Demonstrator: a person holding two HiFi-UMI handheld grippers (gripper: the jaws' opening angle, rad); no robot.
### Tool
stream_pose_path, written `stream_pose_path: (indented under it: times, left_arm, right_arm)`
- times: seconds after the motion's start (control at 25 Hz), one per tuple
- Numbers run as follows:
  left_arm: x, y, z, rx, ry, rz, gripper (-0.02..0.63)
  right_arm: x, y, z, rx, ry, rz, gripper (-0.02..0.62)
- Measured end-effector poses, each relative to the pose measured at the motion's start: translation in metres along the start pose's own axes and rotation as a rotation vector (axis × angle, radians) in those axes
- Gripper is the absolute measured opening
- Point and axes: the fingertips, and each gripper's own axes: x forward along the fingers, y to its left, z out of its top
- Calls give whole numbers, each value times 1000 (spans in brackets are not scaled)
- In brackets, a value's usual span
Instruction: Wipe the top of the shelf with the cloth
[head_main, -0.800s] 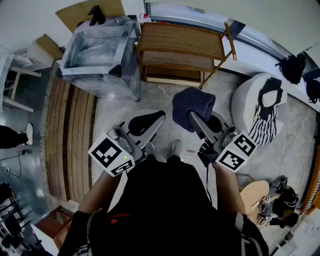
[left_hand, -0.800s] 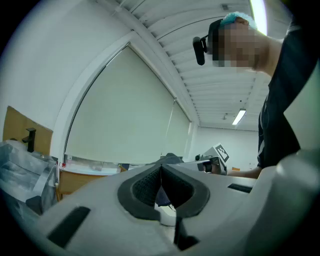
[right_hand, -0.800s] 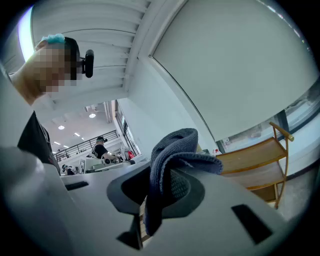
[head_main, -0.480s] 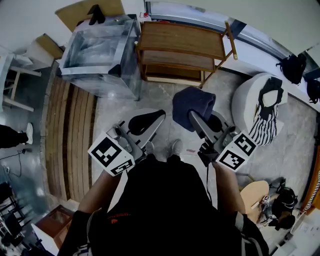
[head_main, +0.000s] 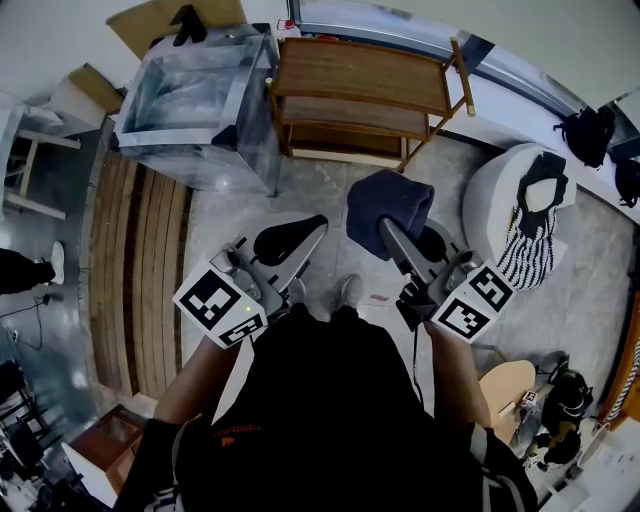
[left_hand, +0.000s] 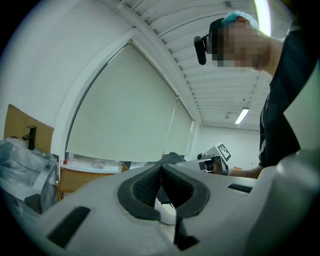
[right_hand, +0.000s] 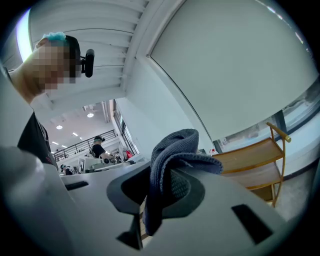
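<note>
Head view, upper centre: wooden shelf (head_main: 362, 72), open-sided and tiered, set against the wall line. Stands well apart from both grippers and touches neither.

Head view, just right of centre: right gripper (head_main: 392, 238), pointing up-frame toward the shelf. Pinches a dark blue cloth (head_main: 388, 203). Bunched in a rounded mass over the jaw tips, between gripper and shelf in the frame. Right gripper view agrees: jaws clamped on folded fabric, which loops up over the pads and trails down through the gap. Shelf at the right edge of that frame, behind the cloth.

Head view, just left of centre: left gripper (head_main: 298, 234), also pointing up-frame, level with the right one and near it. Left gripper view: jaws pressed together, dark ribbed pads meeting along a single line, nothing between them.

Marker cubes at the rear of each gripper, lower left and lower right of centre.

Upper left: clear plastic bin (head_main: 195, 95), just beside the left side of the shelf. Brown cardboard (head_main: 160, 20) behind it, at the top edge.

Left side: strip of wooden slats (head_main: 140, 260) on the floor.

Right side: white round seat (head_main: 495, 200), with a black-and-white striped item (head_main: 530, 255) draped over it.

Upper right corner: black bag (head_main: 585, 135).

Lower centre: person's dark top (head_main: 320, 400), forearms reaching out to both grippers.
</note>
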Motion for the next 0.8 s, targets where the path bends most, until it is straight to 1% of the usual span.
stream_pose_path:
  times: [0.32, 0.8]
  left_arm:
    - [24, -15, -7, 8, 9, 22, 21]
    - [69, -59, -15, 44, 14, 67, 21]
  right_arm:
    - [-24, -19, 0, -4, 26, 11, 43]
    - [-79, -48, 12, -20, 32, 55, 43]
